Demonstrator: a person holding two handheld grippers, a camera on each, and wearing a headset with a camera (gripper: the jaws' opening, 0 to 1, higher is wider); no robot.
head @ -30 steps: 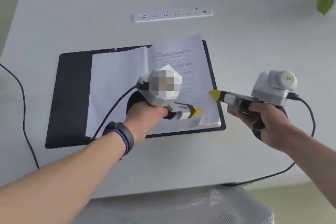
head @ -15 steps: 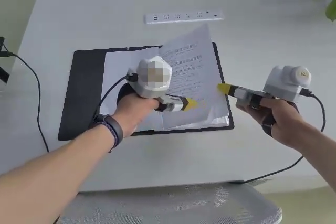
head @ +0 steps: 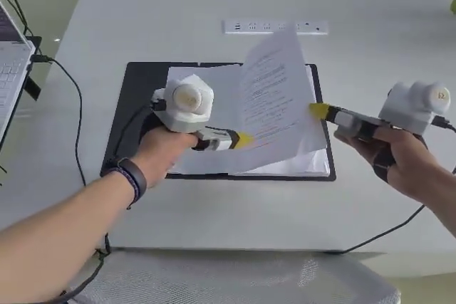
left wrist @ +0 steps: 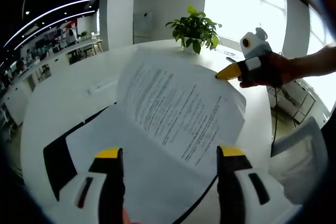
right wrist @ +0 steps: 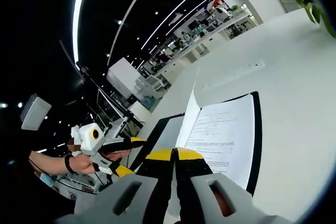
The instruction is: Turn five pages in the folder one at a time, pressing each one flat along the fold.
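Observation:
A black folder lies open on the white table, with white printed pages inside. One printed page stands lifted and curved above the right-hand stack. My right gripper is shut on this page's right edge; in the right gripper view its yellow tips meet where the sheet rises edge-on. My left gripper sits low at the folder's front, by the page's lower edge. Its jaws are open, and the lifted page spreads out just ahead of them.
A white power strip lies on the table behind the folder. A laptop and a black cable are at the left edge. A potted plant stands at the far side. A chair back is below the table's front edge.
The right gripper has raised the printed page higher and swung it towards the fold. The left gripper stays near the page's lower edge. The head camera has shifted.

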